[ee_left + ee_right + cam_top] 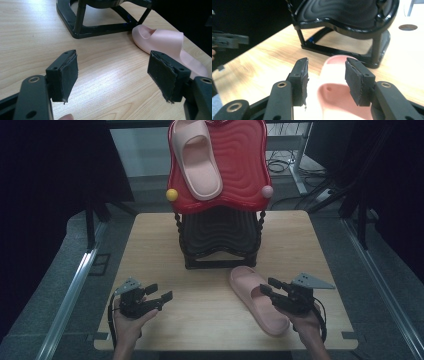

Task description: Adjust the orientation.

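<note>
Pale pink rubber slipper (257,300) lies on the wooden worktop (160,240), toe toward the black rack (220,240); right claw (266,286) hovers spread above it, left claw (159,291) spread.

We lose the table slipper's (332,97) heel below the right gripper view's bottom edge — its toe sits hidden behind our right gripper (270,289) from above; the rack's (100,22) top is cut off.
</note>
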The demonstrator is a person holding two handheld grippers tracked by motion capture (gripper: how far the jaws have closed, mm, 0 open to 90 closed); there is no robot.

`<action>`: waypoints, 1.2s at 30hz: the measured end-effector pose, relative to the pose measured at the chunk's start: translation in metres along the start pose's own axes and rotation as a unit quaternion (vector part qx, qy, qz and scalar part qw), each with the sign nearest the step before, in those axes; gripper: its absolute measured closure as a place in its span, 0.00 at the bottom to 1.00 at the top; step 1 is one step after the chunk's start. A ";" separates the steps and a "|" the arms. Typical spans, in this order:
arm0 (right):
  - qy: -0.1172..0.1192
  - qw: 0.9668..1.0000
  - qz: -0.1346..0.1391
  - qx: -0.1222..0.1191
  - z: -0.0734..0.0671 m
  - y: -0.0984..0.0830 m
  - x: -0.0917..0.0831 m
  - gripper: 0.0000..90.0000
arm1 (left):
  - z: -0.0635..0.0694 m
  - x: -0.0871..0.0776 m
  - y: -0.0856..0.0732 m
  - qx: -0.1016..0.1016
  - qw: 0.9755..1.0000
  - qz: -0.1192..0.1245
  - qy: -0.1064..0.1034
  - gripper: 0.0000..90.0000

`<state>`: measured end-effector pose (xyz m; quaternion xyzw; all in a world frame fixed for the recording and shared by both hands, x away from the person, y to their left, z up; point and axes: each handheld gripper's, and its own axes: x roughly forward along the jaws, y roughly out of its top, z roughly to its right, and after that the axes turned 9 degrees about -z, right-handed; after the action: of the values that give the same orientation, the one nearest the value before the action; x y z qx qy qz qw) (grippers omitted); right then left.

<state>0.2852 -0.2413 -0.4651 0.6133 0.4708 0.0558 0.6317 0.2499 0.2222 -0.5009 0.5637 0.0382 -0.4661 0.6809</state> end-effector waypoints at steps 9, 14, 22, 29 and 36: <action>-0.042 0.999 -0.027 0.003 0.017 -0.020 -0.003 0.68 | 0.001 0.002 -0.001 0.004 1.000 -0.004 -0.001 0.27; -0.068 0.995 -0.066 0.010 0.036 -0.045 -0.015 0.88 | 0.003 0.001 0.000 0.007 1.000 -0.003 -0.004 0.27; -0.095 0.985 -0.145 -0.005 0.051 -0.081 -0.021 1.00 | 0.004 0.002 0.000 0.009 1.000 -0.005 -0.006 0.27; -0.057 0.983 -0.174 -0.032 0.034 -0.092 -0.018 1.00 | 0.006 0.004 -0.001 0.011 1.000 -0.009 -0.007 0.27; -0.017 0.982 -0.179 -0.059 0.014 -0.091 -0.010 1.00 | 0.006 0.004 -0.001 0.012 1.000 -0.009 -0.007 0.26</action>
<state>0.2425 -0.2799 -0.5378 0.4815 0.5584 -0.0409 0.6743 0.2491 0.2150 -0.5016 0.5681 0.0327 -0.4765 0.6702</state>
